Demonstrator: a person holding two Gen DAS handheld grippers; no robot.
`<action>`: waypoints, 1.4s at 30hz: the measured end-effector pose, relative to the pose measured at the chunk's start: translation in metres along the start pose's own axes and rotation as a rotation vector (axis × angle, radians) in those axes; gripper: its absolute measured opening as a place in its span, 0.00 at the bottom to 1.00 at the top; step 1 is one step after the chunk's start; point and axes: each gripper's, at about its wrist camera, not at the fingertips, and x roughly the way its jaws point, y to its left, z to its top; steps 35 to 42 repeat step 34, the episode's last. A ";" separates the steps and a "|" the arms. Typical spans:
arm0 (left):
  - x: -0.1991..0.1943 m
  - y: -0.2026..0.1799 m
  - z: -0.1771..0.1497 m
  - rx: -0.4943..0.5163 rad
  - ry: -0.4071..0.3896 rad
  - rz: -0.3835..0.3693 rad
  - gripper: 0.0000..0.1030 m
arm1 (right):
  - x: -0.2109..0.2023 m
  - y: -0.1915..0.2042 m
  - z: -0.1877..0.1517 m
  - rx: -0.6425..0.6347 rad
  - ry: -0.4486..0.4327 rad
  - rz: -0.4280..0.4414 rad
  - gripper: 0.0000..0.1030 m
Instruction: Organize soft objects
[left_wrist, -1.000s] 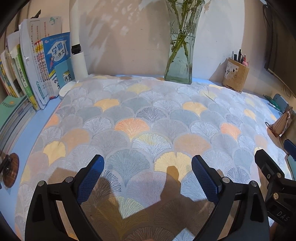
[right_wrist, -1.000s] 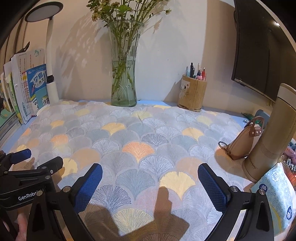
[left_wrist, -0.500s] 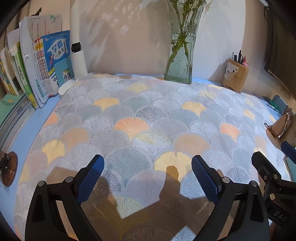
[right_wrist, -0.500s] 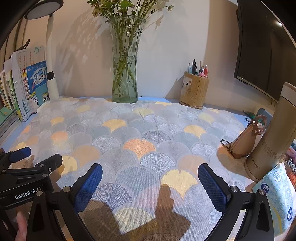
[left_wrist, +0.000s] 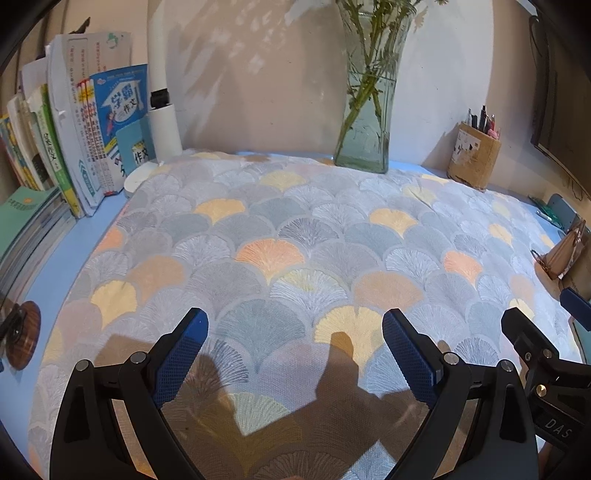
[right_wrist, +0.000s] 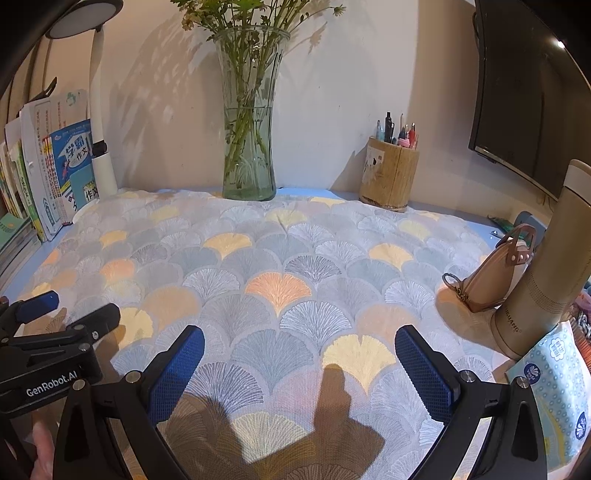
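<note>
A large cloth with a grey, yellow and orange fan-leaf pattern (left_wrist: 295, 251) lies spread flat over a blue desk; it also shows in the right wrist view (right_wrist: 280, 280). My left gripper (left_wrist: 295, 350) is open and empty, hovering above the cloth's near edge. My right gripper (right_wrist: 299, 365) is open and empty above the near edge too, to the right of the left one. The left gripper's body shows in the right wrist view (right_wrist: 48, 354), and the right gripper's body shows at the left wrist view's right edge (left_wrist: 543, 365).
A glass vase with green stems (right_wrist: 251, 122) and a wooden pen holder (right_wrist: 389, 173) stand at the back. Books (left_wrist: 74, 147) and a white lamp (left_wrist: 162, 107) are at the left. A tan pouch (right_wrist: 495, 269), a beige flask (right_wrist: 546, 273) and a tissue pack (right_wrist: 554, 387) are at the right.
Both grippers have drifted slightly back and up over the cloth's near edge. Both stay open, and the cloth has not moved.
</note>
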 end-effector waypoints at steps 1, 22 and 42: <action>0.000 0.001 0.000 -0.002 -0.002 0.003 0.93 | 0.001 0.000 0.000 0.001 0.004 0.000 1.00; 0.001 0.001 0.002 0.005 0.001 0.022 0.93 | 0.009 0.001 0.001 0.003 0.050 0.011 1.00; -0.006 -0.002 0.002 0.031 -0.053 0.066 0.93 | 0.010 0.001 0.001 -0.003 0.059 0.009 1.00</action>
